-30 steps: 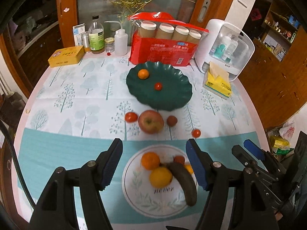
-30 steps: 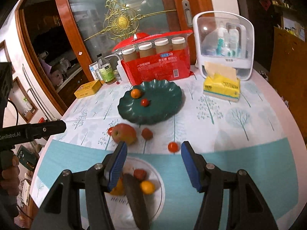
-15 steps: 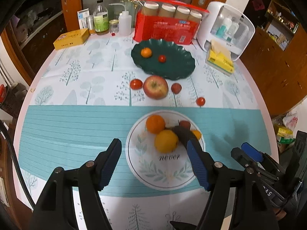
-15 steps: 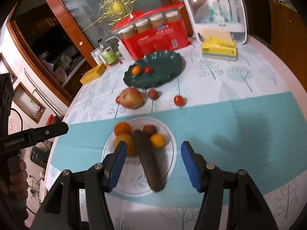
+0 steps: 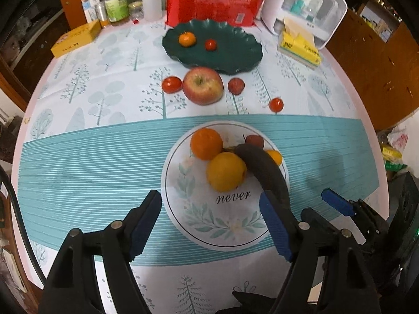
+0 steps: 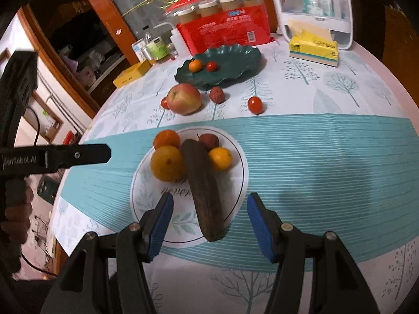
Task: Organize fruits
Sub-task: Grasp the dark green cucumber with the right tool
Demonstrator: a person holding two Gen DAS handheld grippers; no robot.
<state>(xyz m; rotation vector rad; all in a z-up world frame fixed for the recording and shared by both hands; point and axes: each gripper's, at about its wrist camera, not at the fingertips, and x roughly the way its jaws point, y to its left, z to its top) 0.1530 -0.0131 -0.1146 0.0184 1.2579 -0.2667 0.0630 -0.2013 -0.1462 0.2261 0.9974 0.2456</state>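
A white plate (image 5: 199, 225) (image 6: 235, 157) holds two oranges (image 5: 206, 143), a small orange fruit (image 6: 220, 158), a lychee (image 6: 208, 141) and a dark, overripe banana (image 5: 264, 167) (image 6: 204, 191). A green plate (image 5: 235, 49) (image 6: 235, 65) at the back holds a mandarin (image 5: 187, 39) and a cherry tomato (image 5: 210, 44). An apple (image 5: 203, 85) (image 6: 183, 98), two tomatoes (image 5: 171, 84) (image 5: 276, 104) and a lychee (image 5: 236, 86) lie between the plates. My left gripper (image 5: 209, 222) is open and empty above the white plate's near edge. My right gripper (image 6: 209, 225) is open and empty over the banana's near end.
A red pack of jars (image 5: 214, 2), bottles (image 5: 116, 5), a yellow box (image 5: 76, 38), a tissue pack (image 5: 298, 44) and a white case (image 5: 309, 7) line the table's back. The right gripper shows at the right in the left wrist view (image 5: 340, 206).
Both grippers have pulled back and risen from the table, so the white plate and its fruit now lie farther ahead of the fingers. Both stay open.
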